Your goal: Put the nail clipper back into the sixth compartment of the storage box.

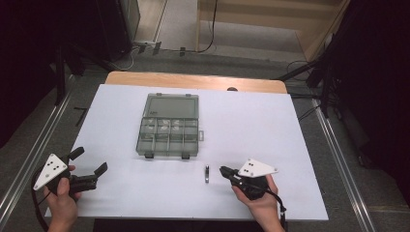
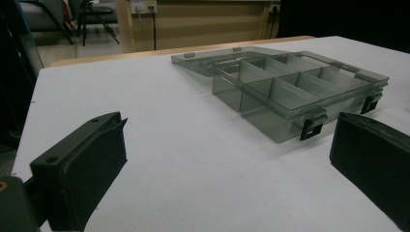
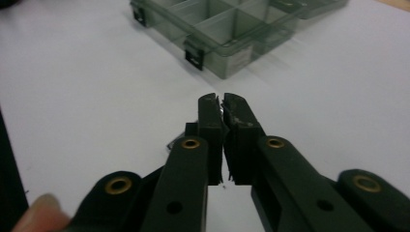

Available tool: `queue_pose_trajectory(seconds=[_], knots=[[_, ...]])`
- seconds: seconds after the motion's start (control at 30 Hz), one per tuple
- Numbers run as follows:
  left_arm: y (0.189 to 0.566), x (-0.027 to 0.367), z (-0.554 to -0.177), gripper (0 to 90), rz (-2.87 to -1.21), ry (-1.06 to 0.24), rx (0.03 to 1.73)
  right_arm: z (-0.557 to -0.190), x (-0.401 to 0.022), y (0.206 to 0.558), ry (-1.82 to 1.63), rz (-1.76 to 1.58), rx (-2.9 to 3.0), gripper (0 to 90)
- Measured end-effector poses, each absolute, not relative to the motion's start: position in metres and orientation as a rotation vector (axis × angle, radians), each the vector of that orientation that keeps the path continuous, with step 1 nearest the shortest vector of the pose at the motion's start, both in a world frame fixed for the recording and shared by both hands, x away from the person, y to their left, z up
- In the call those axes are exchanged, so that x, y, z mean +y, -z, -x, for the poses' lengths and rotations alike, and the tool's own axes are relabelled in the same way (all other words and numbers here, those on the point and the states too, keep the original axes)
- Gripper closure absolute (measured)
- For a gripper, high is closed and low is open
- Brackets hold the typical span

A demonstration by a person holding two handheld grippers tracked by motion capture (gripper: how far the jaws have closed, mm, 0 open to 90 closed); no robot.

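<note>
A clear grey compartment box (image 1: 166, 151) lies mid-table with its lid (image 1: 171, 105) folded back flat; some pale bits sit in the middle cells. A small dark metal piece (image 1: 207, 174) rests on the white table in front of the box. My right gripper (image 1: 223, 170) is shut just right of that piece, with nothing held. In the right gripper view its closed jaws (image 3: 222, 100) partly cover the piece (image 3: 190, 129). My left gripper (image 1: 90, 160) is wide open near the front left edge and empty. Its view looks across bare table between the spread gripper (image 2: 231, 123) toward the box (image 2: 261, 110).
The white table top (image 1: 270, 125) has free room to the right and left of the box. Black latches (image 2: 309, 129) hang on the box's front wall. A wooden edge (image 1: 193, 79) shows behind the table, with metal rails and cables on the floor.
</note>
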State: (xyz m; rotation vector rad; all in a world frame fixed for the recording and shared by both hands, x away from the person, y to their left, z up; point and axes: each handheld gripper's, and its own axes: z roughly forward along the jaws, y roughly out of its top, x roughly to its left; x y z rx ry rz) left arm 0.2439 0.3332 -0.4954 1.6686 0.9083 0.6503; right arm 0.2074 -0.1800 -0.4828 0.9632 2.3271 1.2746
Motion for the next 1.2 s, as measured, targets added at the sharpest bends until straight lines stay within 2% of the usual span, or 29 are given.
queue_pose_trajectory(seconds=[0.27, 0.47, 1.2], knots=[[0.495, 0.333, -0.243, 0.0, -1.668, -0.651, 0.907, -0.232, -0.144, 0.483, -1.219, -0.88, 2.512, 90.0], [0.495, 0.334, -0.243, 0.0, -1.666, -0.664, 0.915, -0.237, -0.121, 0.493, -1.115, -0.809, 2.576, 90.0], [0.495, 0.333, -0.243, 0.0, -1.668, -0.665, 0.919, -0.227, -0.124, 0.508, -1.006, -0.807, 2.662, 90.0]])
